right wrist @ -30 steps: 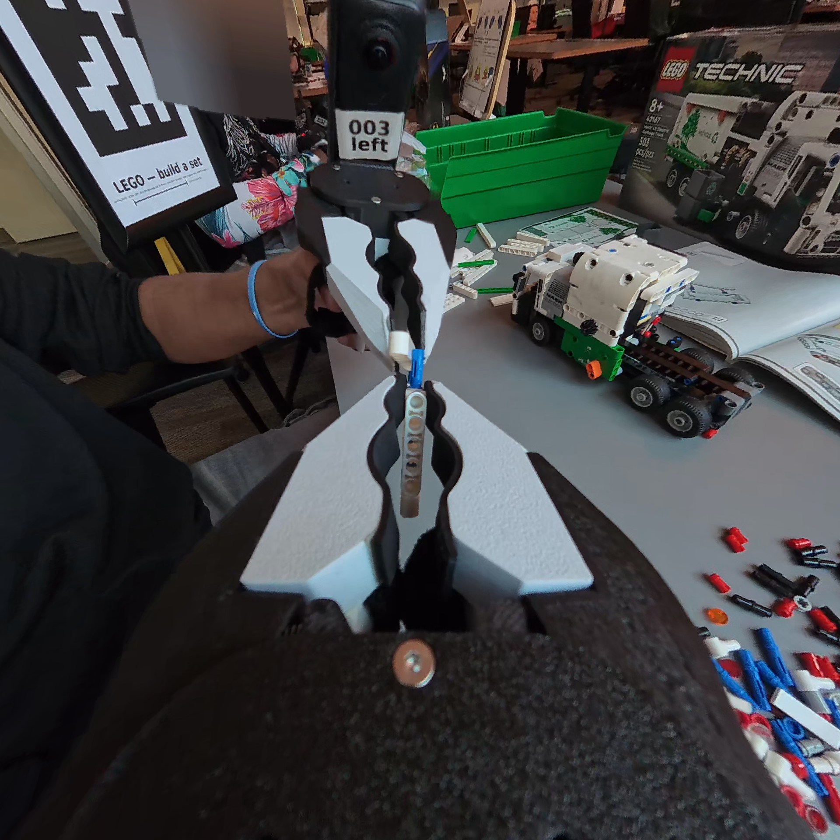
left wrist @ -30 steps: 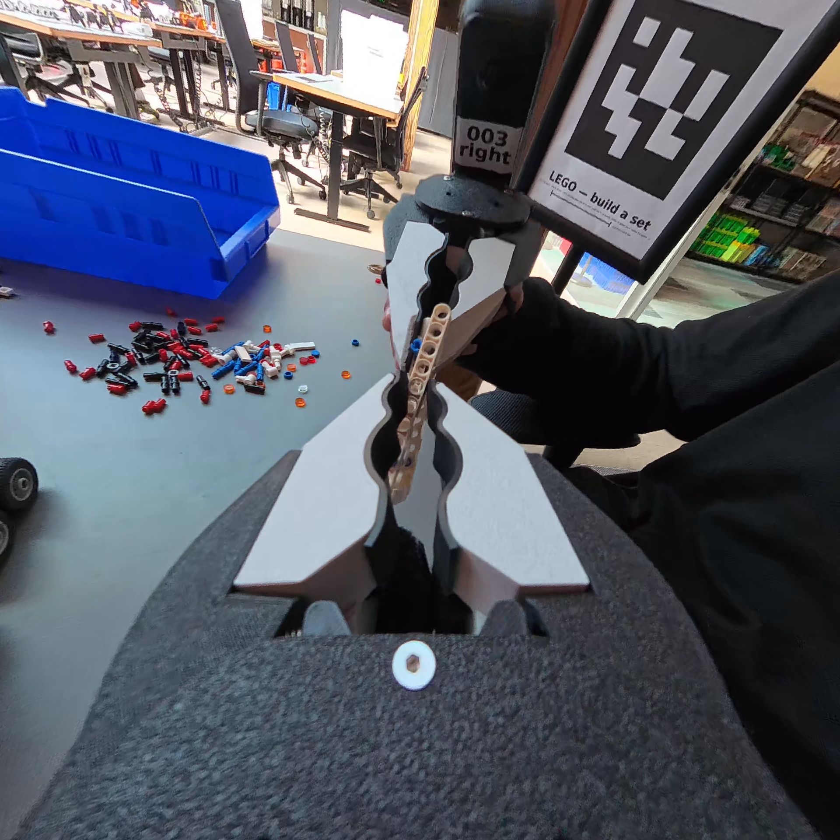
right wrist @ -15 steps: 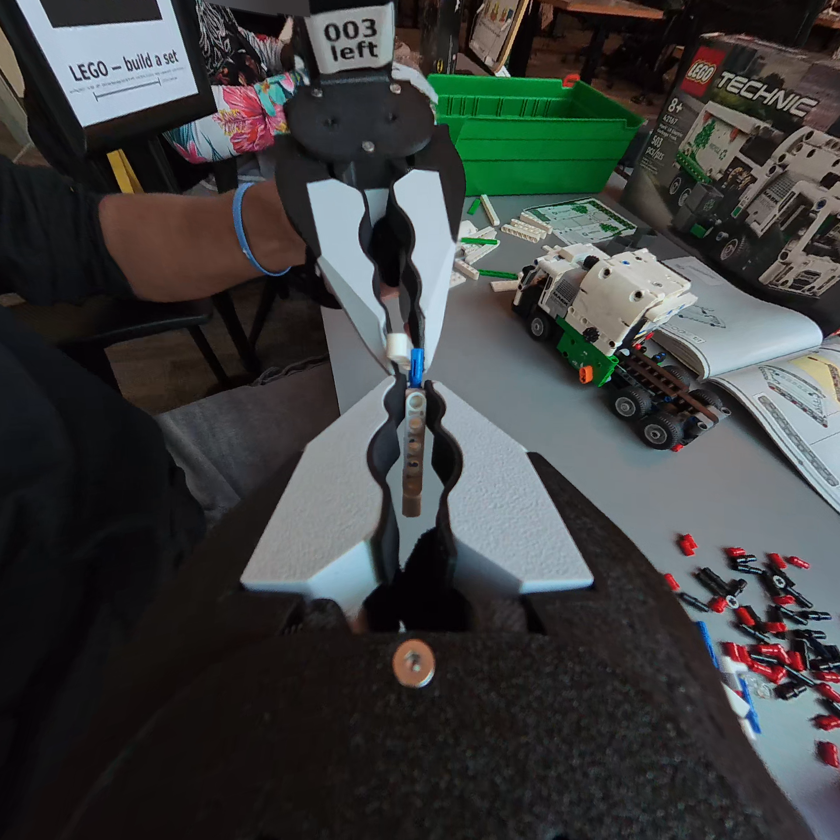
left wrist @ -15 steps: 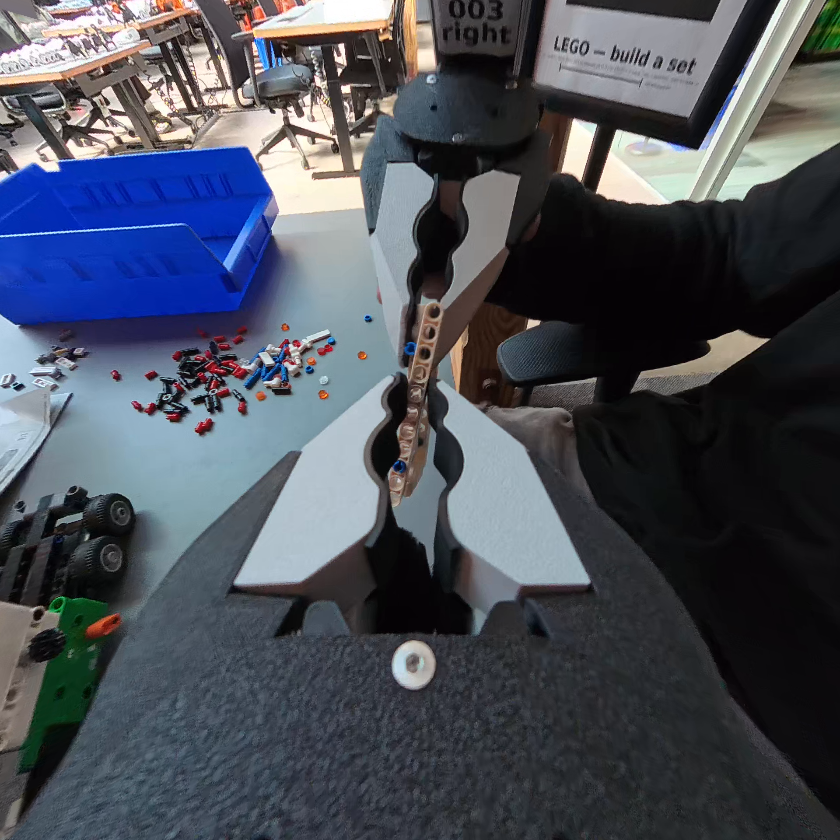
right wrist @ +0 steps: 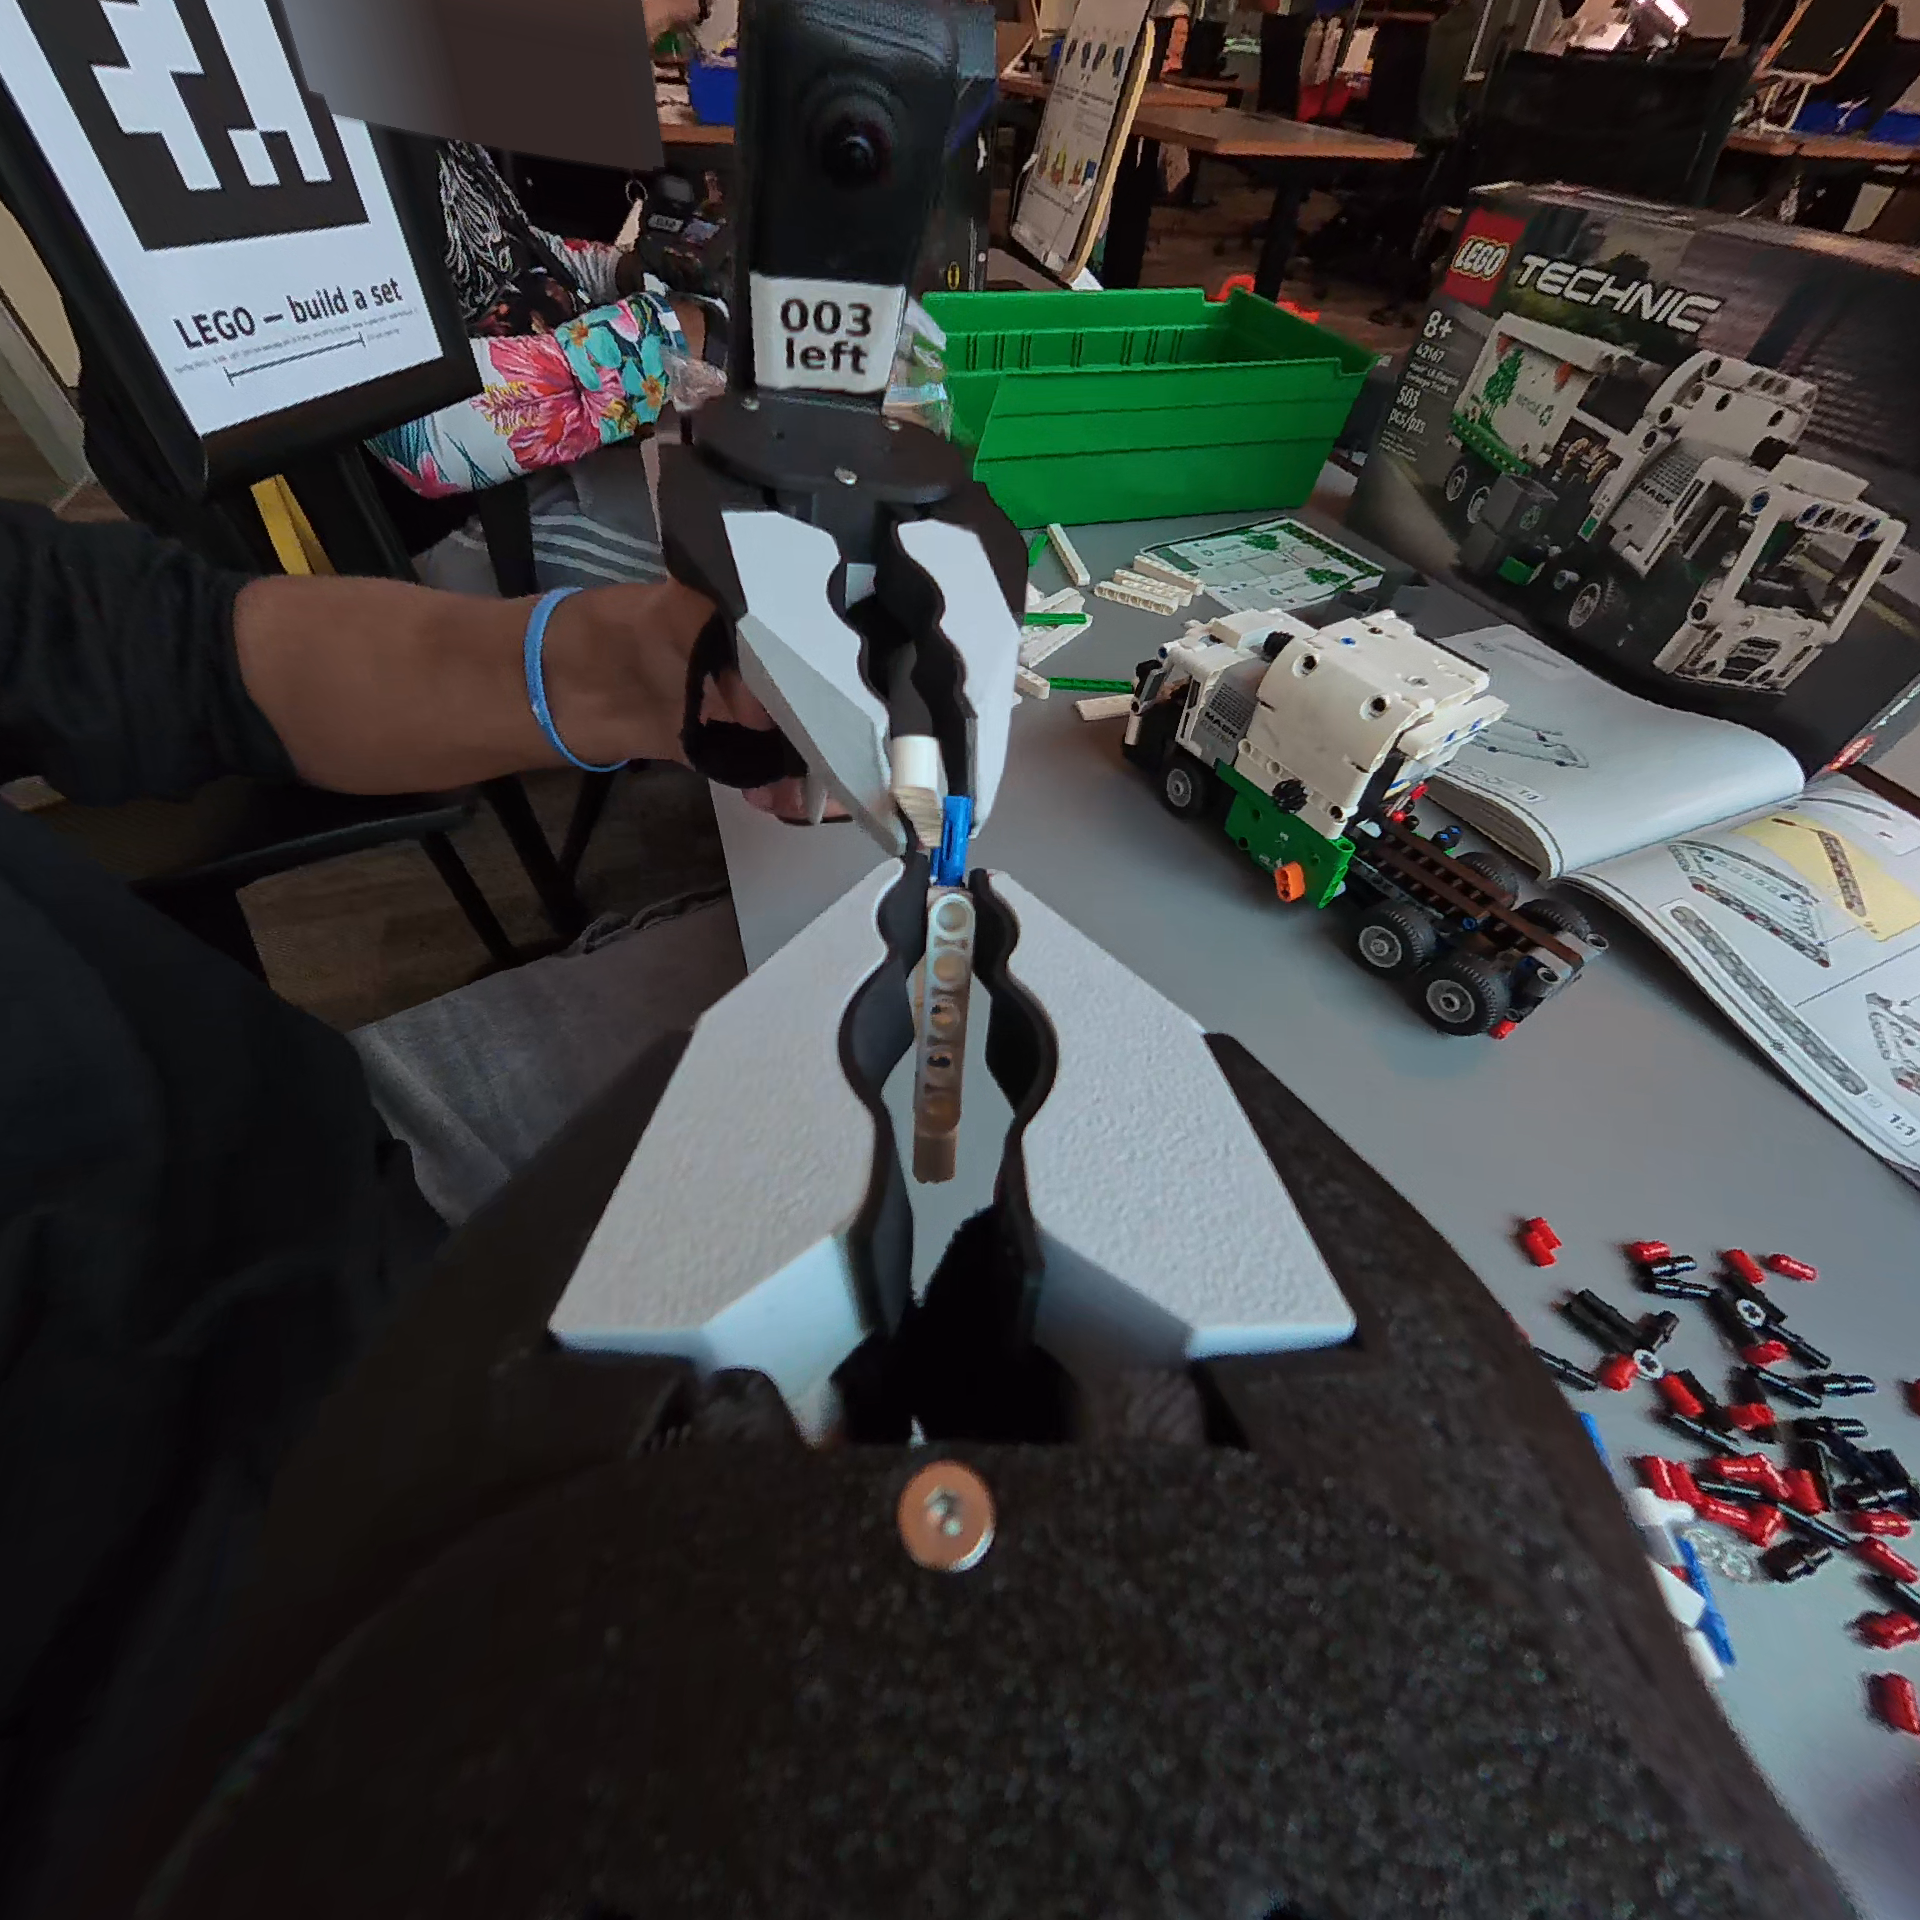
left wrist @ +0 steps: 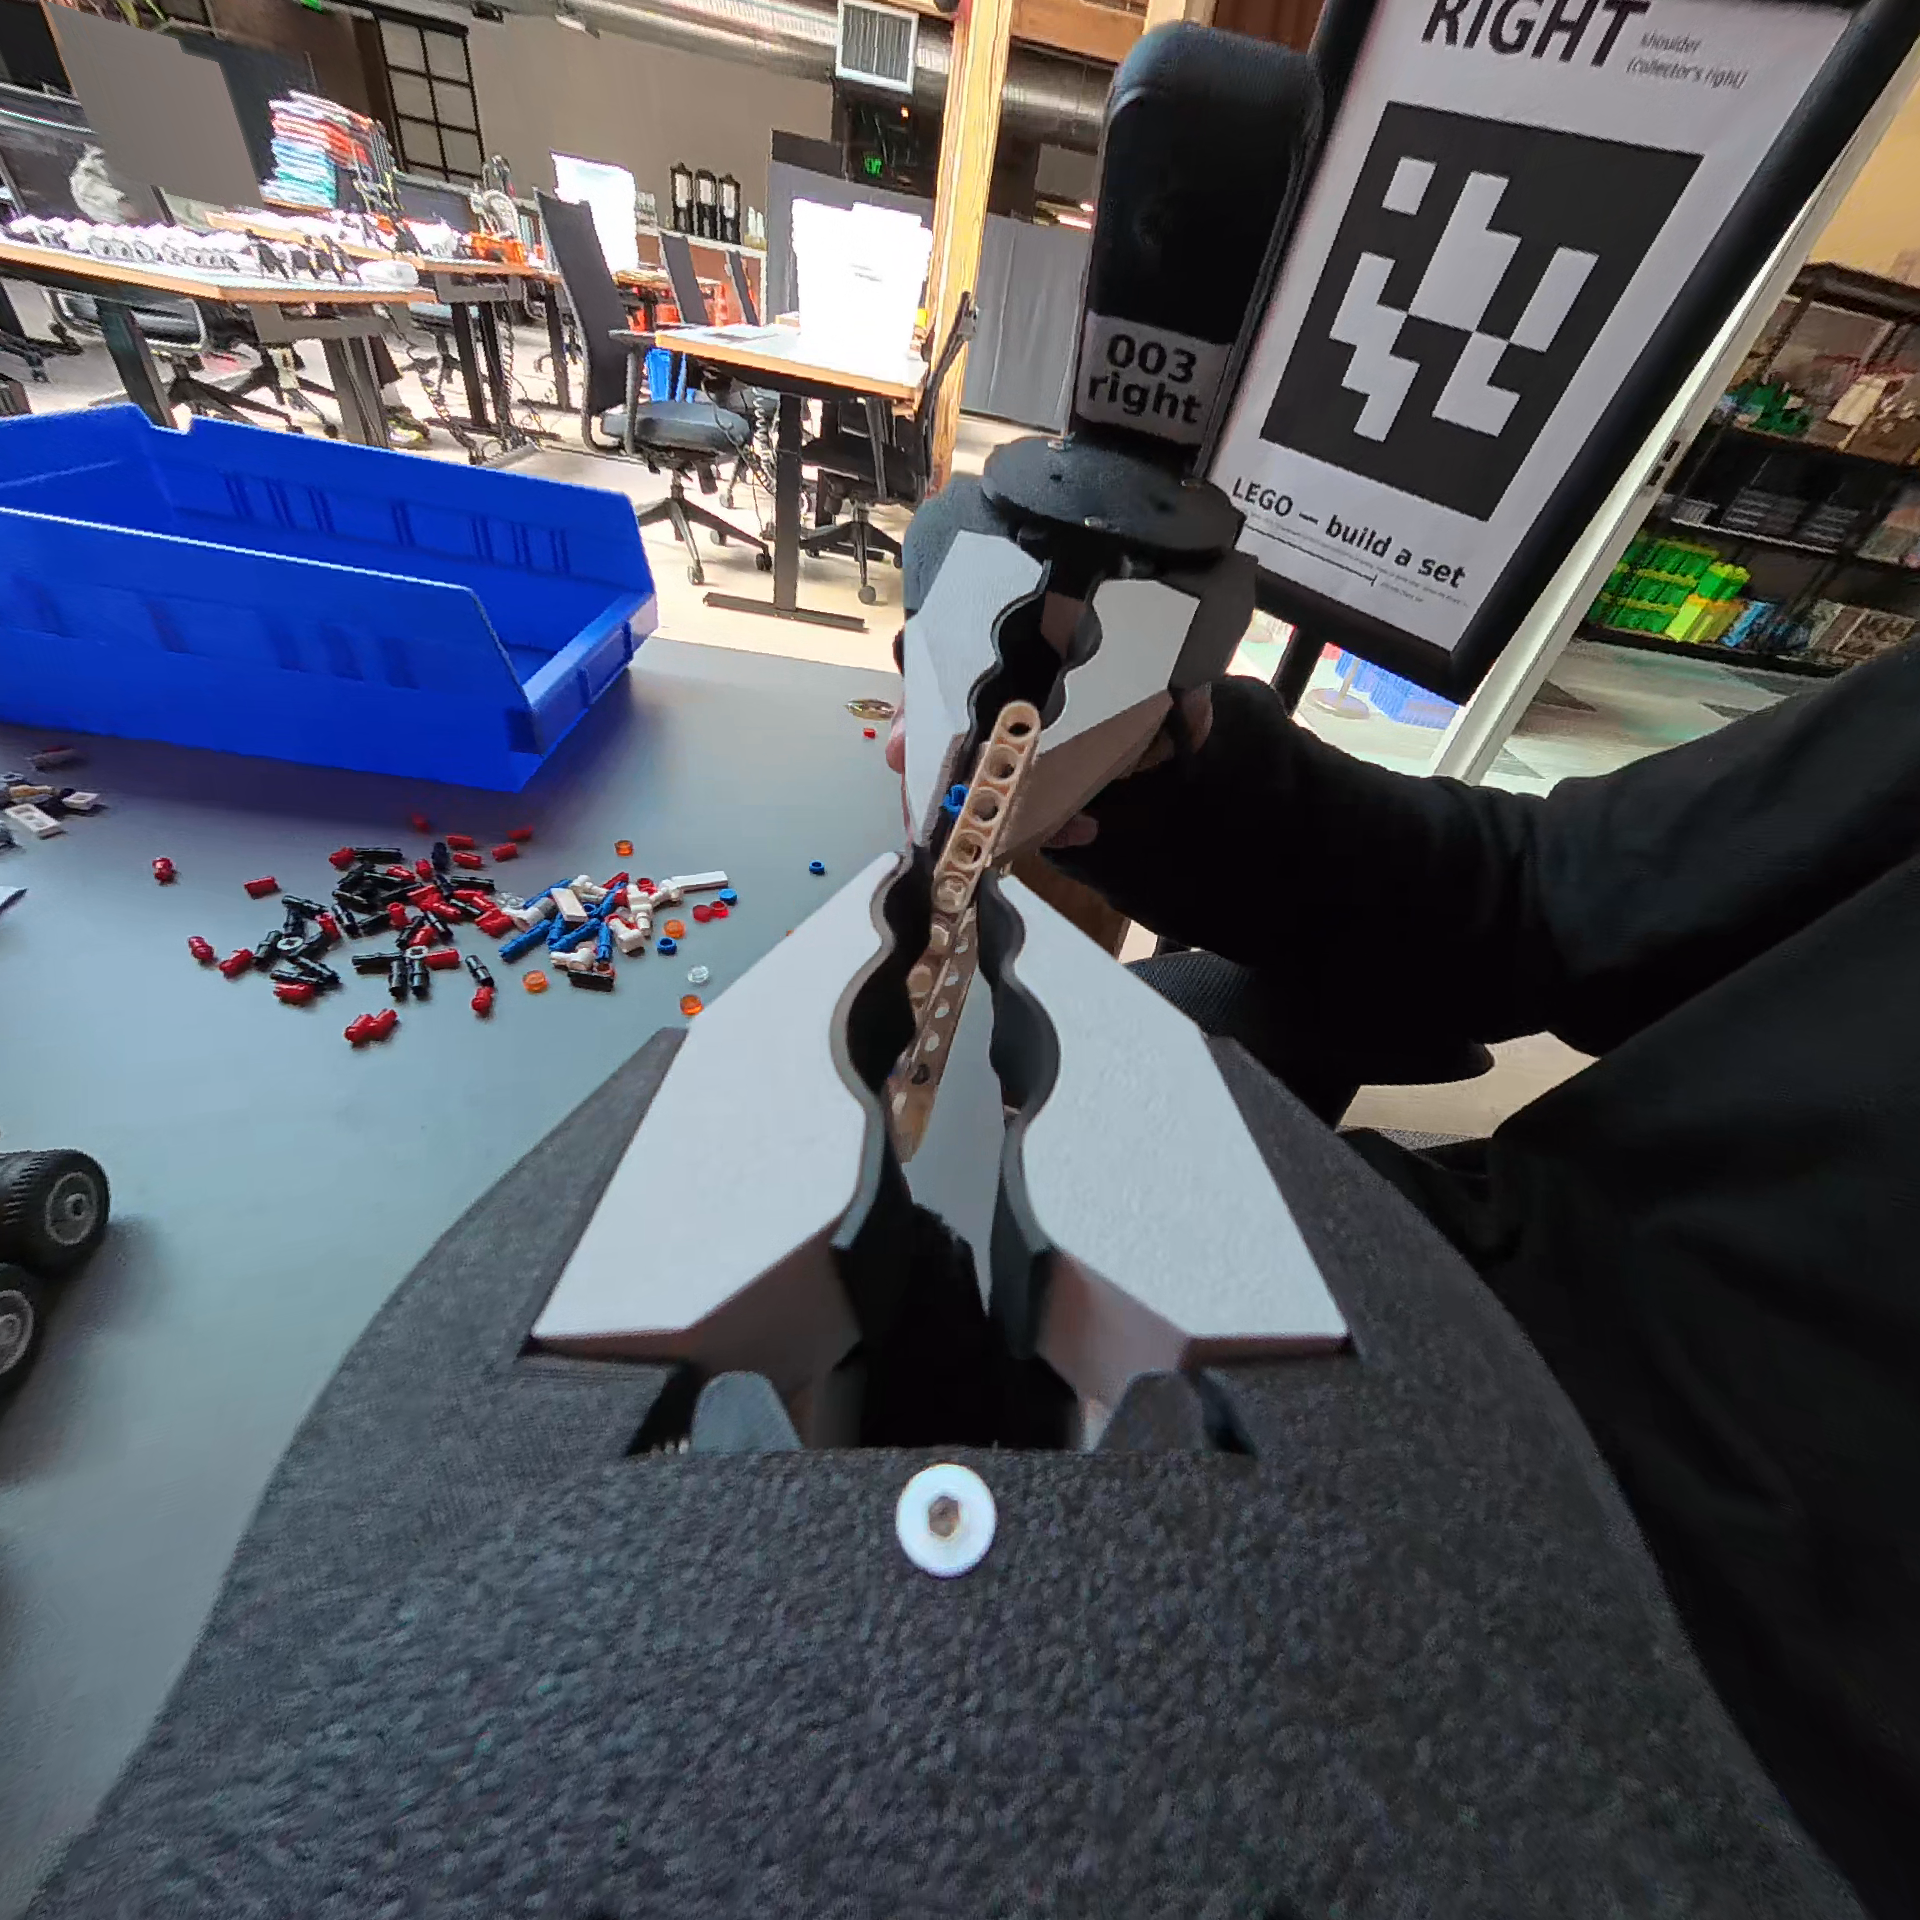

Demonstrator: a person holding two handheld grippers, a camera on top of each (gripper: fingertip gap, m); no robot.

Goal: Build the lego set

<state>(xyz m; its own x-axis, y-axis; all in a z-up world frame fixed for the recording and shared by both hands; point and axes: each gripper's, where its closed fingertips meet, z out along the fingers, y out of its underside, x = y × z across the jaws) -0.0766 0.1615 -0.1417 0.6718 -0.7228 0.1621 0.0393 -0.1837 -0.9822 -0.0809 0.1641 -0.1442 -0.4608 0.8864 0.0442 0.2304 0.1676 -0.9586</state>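
My left gripper [left wrist: 940, 883] is shut on a long tan beam with holes [left wrist: 940, 997], held off the table's near edge. My right gripper [right wrist: 951, 883] is shut on a grey beam with holes [right wrist: 940, 1018] that has a blue pin [right wrist: 951, 836] at its far tip. The two grippers face each other tip to tip. In the right wrist view the left gripper [right wrist: 925, 800] holds its beam's end against the blue pin. In the left wrist view the right gripper [left wrist: 971, 831] stands behind the tan beam, with the blue pin [left wrist: 956, 800] beside it.
A part-built white and green truck [right wrist: 1330, 769], an open instruction booklet [right wrist: 1766, 914], the set's box [right wrist: 1662, 416] and a green bin [right wrist: 1132, 416] stand on the grey table. A blue bin [left wrist: 312, 623] and a pile of small pins [left wrist: 447, 925] lie on the other side. Left and right tips are no more than a few centimetres apart.
Both grippers tipped down toward the table half a second ago and have come back up. They stay tip to tip, each shut on its beam.
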